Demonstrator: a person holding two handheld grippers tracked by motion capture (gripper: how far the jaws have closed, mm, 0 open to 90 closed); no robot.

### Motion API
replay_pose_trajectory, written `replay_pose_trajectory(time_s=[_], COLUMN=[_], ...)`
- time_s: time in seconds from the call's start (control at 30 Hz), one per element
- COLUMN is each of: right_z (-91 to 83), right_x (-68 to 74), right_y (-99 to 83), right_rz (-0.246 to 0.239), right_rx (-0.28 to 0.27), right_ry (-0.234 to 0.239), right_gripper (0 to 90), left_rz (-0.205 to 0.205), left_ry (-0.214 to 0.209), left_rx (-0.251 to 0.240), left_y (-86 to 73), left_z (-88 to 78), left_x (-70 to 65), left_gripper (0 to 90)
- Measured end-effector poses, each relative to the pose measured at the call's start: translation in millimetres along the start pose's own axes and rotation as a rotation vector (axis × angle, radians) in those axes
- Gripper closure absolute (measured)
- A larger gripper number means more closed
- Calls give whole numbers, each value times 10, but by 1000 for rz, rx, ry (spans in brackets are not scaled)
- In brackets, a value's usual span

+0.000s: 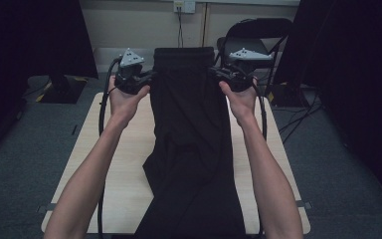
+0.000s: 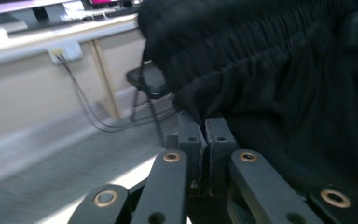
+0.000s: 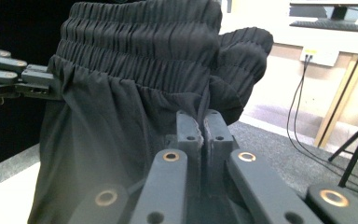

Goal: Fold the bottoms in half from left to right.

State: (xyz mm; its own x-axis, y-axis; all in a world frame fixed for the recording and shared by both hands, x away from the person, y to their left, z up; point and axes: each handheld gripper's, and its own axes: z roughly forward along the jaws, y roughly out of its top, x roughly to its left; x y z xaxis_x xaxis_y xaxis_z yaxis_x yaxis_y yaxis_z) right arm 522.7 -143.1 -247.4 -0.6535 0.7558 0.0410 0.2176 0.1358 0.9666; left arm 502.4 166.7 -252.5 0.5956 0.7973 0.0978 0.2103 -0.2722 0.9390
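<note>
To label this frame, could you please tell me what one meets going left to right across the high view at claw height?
Left claw → black trousers' waistband → right claw → folding chair.

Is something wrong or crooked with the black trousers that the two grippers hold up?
Nothing looks damaged. The left gripper and right gripper each pinch a side of the black trousers below the elastic waistband, which hangs fairly level. One corner of the waistband is folded over near the right gripper.

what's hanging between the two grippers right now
The black trousers: their elastic waistband spans from the left gripper to the right gripper in the high view, legs draping to the table.
</note>
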Motion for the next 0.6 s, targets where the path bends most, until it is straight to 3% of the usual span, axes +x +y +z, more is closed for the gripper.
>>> replay_pose_trajectory(time_s=[0.07, 0.23, 0.3, 0.37, 0.5, 0.57, 0.6], right_z=[-61, -276, -377, -499, -747, -861, -923], right_x=[20, 5, 41, 86, 276, 378, 429], right_y=[-67, -540, -691, -844, -1100, -1169, -1176], right_rz=[2, 35, -2, 1, -18, -16, -29], right_rx=[9, 65, 113, 143, 199, 222, 229], right_ry=[19, 98, 108, 130, 153, 161, 150], right_gripper=[873, 873, 873, 872, 872, 873, 873], left_rz=[5, -4, 5, -2, -29, -7, 16], left_ry=[-46, -158, -184, -227, -290, -290, -296], left_rx=[-4, 29, 60, 79, 108, 95, 113], left_y=[-75, -480, -653, -834, -1124, -1156, -1137], left_z=[-72, -188, -234, -298, -452, -577, -641], left_x=[-60, -329, -472, -604, -803, -927, -1007], left_gripper=[875, 875, 874, 874, 874, 874, 874])
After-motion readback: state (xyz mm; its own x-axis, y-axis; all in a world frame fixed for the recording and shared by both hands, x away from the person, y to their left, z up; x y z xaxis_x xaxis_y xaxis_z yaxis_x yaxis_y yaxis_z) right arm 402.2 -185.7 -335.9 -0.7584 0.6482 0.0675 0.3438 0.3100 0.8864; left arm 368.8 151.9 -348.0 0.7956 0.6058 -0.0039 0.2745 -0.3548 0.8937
